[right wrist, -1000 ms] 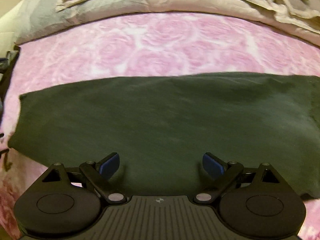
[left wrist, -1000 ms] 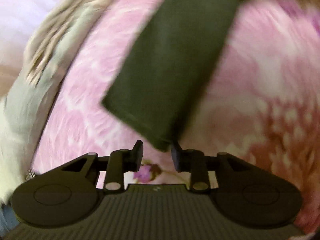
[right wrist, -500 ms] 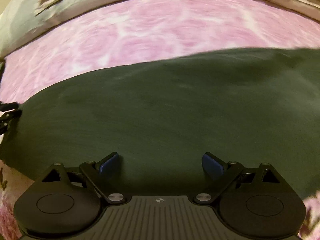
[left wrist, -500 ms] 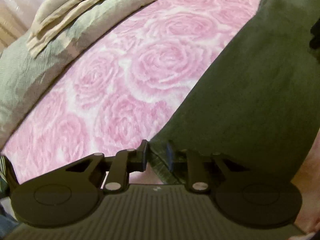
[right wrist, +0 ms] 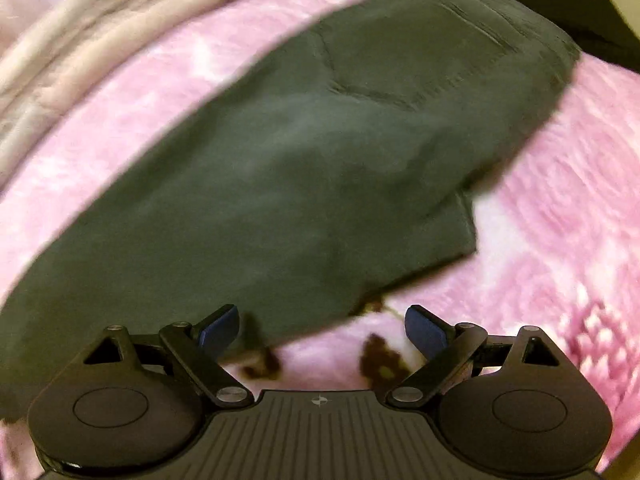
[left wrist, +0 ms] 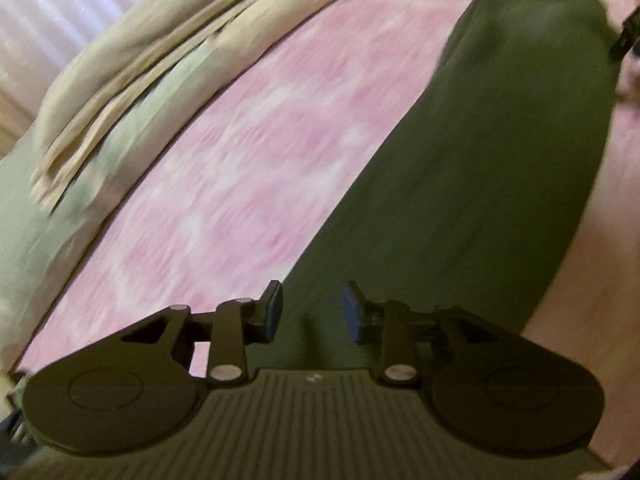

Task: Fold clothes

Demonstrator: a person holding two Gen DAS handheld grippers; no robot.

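Dark green trousers point(right wrist: 304, 168) lie on the pink bed point(right wrist: 560, 200), long axis toward one o'clock; left gripper point(left wrist: 312, 312) narrowly parted, empty; right gripper point(right wrist: 322, 330) wide, nearer the hem.

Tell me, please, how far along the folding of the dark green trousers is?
Done: the dark green trousers lie flat on the pink bedspread, legs apparently stacked, back pocket up. In hand: nothing; left tongs and right tongs are open. Left: fold them lengthwise into a compact stack.
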